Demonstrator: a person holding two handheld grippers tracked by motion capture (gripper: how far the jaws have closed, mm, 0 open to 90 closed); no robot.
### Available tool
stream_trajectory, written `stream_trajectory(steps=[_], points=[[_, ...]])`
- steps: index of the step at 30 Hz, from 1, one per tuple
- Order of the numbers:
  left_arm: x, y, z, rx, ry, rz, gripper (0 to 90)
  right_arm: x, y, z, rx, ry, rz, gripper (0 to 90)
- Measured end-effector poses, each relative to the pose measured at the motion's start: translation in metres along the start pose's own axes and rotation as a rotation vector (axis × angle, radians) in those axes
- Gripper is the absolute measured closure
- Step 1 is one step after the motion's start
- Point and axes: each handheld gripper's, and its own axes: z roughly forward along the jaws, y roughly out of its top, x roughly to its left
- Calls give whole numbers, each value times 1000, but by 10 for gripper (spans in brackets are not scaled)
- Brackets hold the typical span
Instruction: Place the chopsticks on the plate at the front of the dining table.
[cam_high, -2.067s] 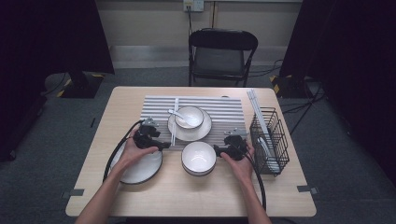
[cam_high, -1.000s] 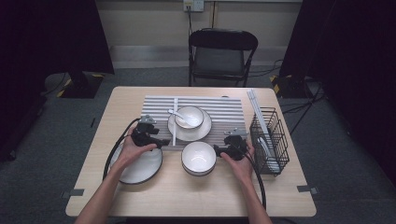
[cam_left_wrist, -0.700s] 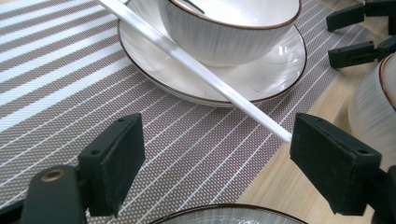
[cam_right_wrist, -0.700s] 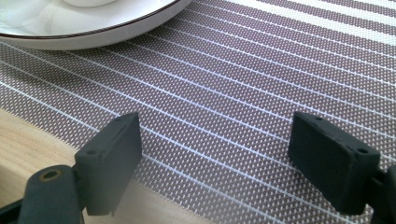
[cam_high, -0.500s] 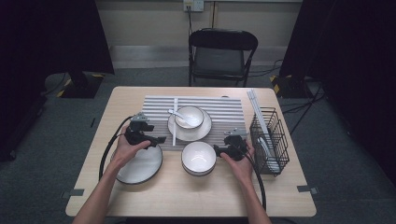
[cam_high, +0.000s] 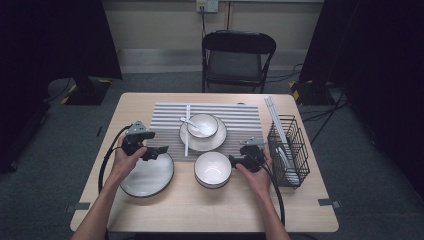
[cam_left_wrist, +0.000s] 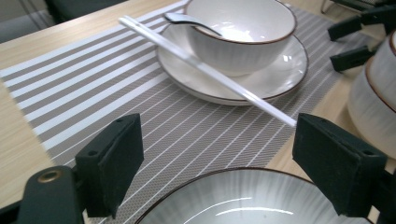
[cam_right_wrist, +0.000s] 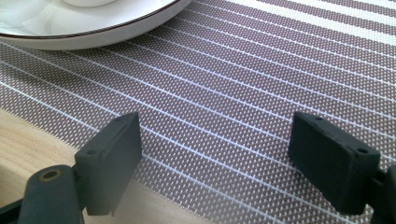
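Large plate (cam_high: 147, 175) lies flat on tabletop (cam_high: 210, 212) at approx 7 o'clock of the setting, its far rim overlapping the near edge of the striped mat (cam_high: 165, 117); rim also visible in left gripper view (cam_left_wrist: 243, 200). Left claw (cam_high: 159, 151) hovers over plate's 12–1 o'clock rim, spread wide, nothing between pads; jaws have just been opening. No contact w/ plate evident. Judgement: plate has been set down and let go, placing step complete; left hand clearing off. Stacked bowls (cam_high: 213, 169) at 3 o'clock of plate, close but apart. Right claw (cam_high: 234, 161) at bowls' 3 o'clock rim, spread, pinching nothing, over mat per right gripper view (cam_right_wrist: 215, 154). Beyond: saucer (cam_high: 192, 142) w/ bowl and spoon (cam_high: 190, 121), chopsticks (cam_high: 186, 130) alongside; wire rack (cam_high: 287, 150) far right. Next move likely calls for right claw to close on bowl rim squarely, lift w/o tipping stack.
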Motion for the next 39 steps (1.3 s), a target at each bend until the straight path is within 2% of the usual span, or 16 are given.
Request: stream_trajectory(steps=[6,13,15,17,20,23,25,28,33,37,38,39], points=[[7,-3,-9,-13,8,-30,177,0,0,0,0,0,0,169],[15,-7,-18,-4,33,-60,172,0,0,0,0,0,0,169],[17,-8,-22,-13,26,-41,170,0,0,0,0,0,0,169],[19,-9,-24,-17,28,-55,166,0,0,0,0,0,0,169],[23,-12,-27,-3,62,-42,171,0,0,0,0,0,0,169],[26,-15,-31,-15,76,-63,172,0,0,0,0,0,0,169],[29,-19,-34,1,89,-49,172,0,0,0,0,-1,0,169],[34,-23,-37,-2,117,-74,197,0,0,0,0,-1,0,169],[43,-29,-45,-12,161,-83,207,0,0,0,0,-1,0,169],[49,-32,-52,-28,180,-125,209,0,0,0,0,-1,-1,169],[50,-33,-53,-27,181,-124,208,0,0,0,0,-1,0,169],[52,-34,-54,-23,198,-131,207,0,0,0,0,-1,0,169]])
